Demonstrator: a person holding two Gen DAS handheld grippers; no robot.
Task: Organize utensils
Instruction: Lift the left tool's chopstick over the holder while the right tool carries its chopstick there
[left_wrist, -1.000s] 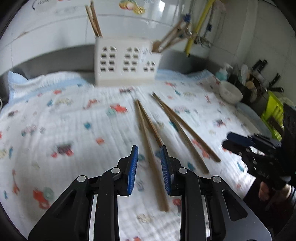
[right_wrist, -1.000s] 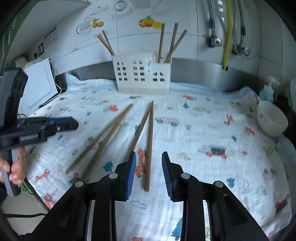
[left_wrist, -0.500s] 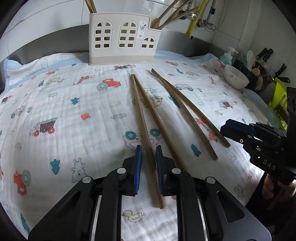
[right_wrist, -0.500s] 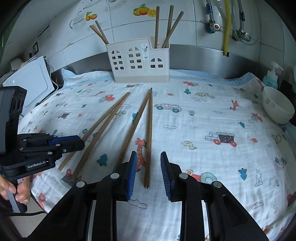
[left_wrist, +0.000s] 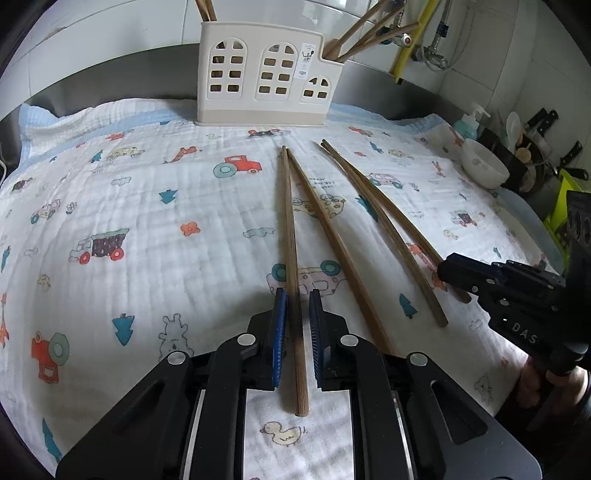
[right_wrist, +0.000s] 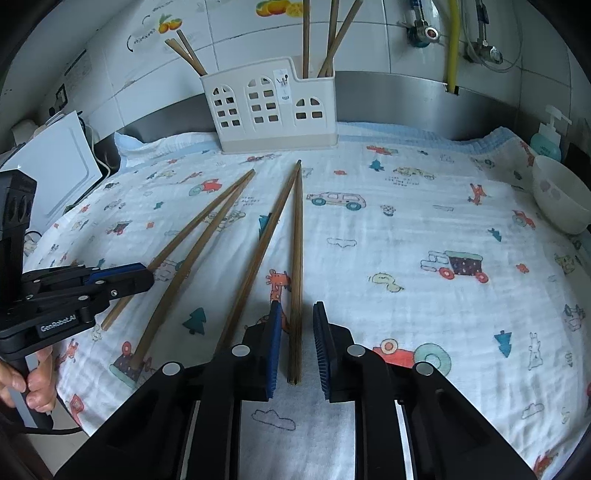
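Across the tabletop, a printed cloth (left_wrist: 147, 221) with cartoon cars and animals. At the far edge, upright against the steel backsplash, a white utensil holder (left_wrist: 266, 74) with arched cut-outs. Standing chopsticks (right_wrist: 306, 37) at both of its ends, leaning out over the rim.

In the middle of the tabletop, four loose chopsticks flat on the cloth in two narrow V-shaped pairs. Tips close together toward the holder, thick ends fanned toward the near edge.

Left claw (left_wrist: 296, 295) low over the cloth near the near edge, astride the leftmost chopstick (left_wrist: 291, 240) close to its thick end. Blue pads drawn in tight on either side, only a sliver of cloth visible between each pad and the wood; not clearly pinching.

Right claw (right_wrist: 297, 306) likewise near the near edge, astride the rightmost chopstick (right_wrist: 296, 251) just above its thick end. Jaws closing, a plain gap on both sides, pads not touching the wood.

Between the two claws, the inner two chopsticks (left_wrist: 332, 236), untouched.

From the right wrist view, a hand (right_wrist: 33, 384) wrapped around the left claw's handle beyond the tabletop's left corner.

Near the right edge, a white bowl (right_wrist: 561, 199) on the cloth.
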